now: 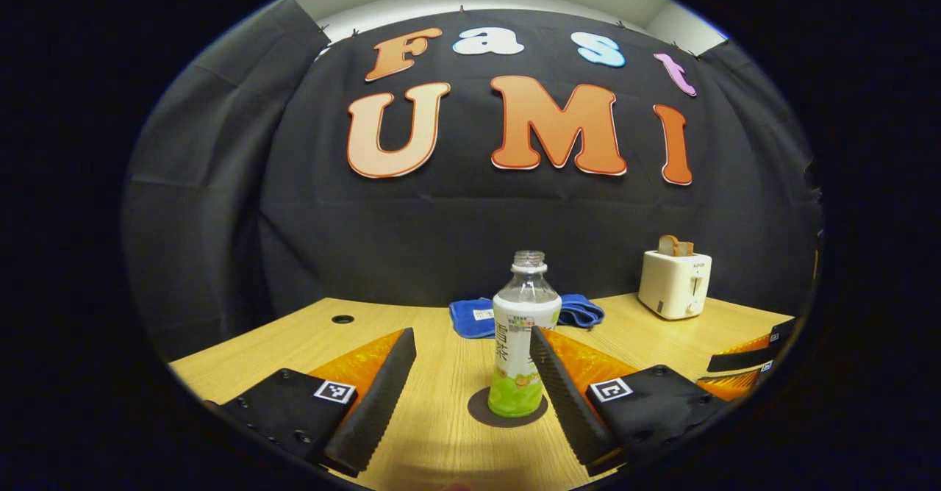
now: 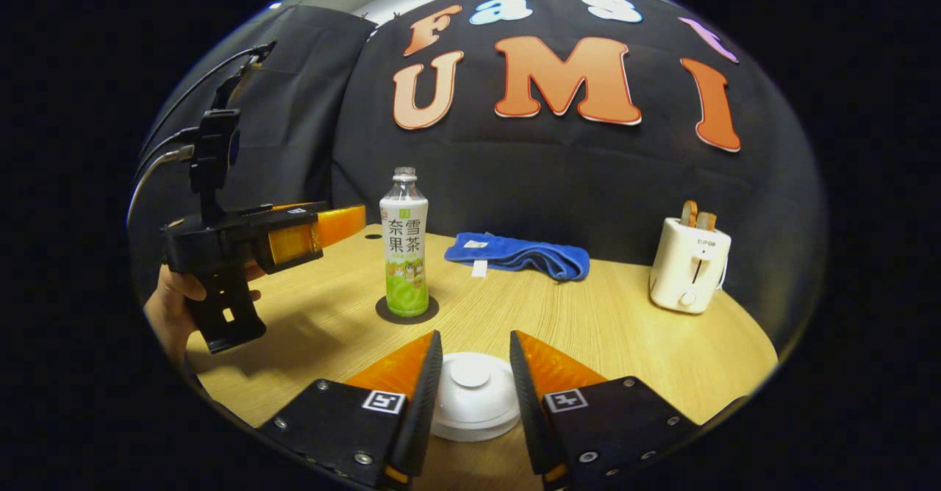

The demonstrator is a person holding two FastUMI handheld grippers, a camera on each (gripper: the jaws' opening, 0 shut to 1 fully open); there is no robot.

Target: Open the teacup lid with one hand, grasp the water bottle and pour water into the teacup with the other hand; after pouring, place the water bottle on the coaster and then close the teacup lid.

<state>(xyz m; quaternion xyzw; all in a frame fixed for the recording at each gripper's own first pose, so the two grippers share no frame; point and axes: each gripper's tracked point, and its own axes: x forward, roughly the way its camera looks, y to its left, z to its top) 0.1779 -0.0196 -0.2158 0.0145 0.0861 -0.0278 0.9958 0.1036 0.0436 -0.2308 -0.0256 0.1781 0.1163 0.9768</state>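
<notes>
Standing wide open, the left tool (image 1: 470,373) holds nothing; the bottle (image 1: 520,337) stands capless on its dark coaster (image 1: 481,411) between the fingers. The right tool (image 2: 474,373) is open around the white teacup lid (image 2: 473,395), near the surface's front edge.

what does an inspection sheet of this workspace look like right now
surface: wooden table, round hole near its far left edge.
job's things: uncapped water bottle upright on dark coaster; white teacup lid in place, between the right gripper's jaws.
clutter: blue cloth at the back; white toaster with bread in its slots, far right.
grippers: left gripper open, bottle beside one jaw, no grip; right gripper flanking the lid, contact cannot be told.
cables: leads run off the top of the left gripper.
surroundings: black cloth wall behind the table.
</notes>
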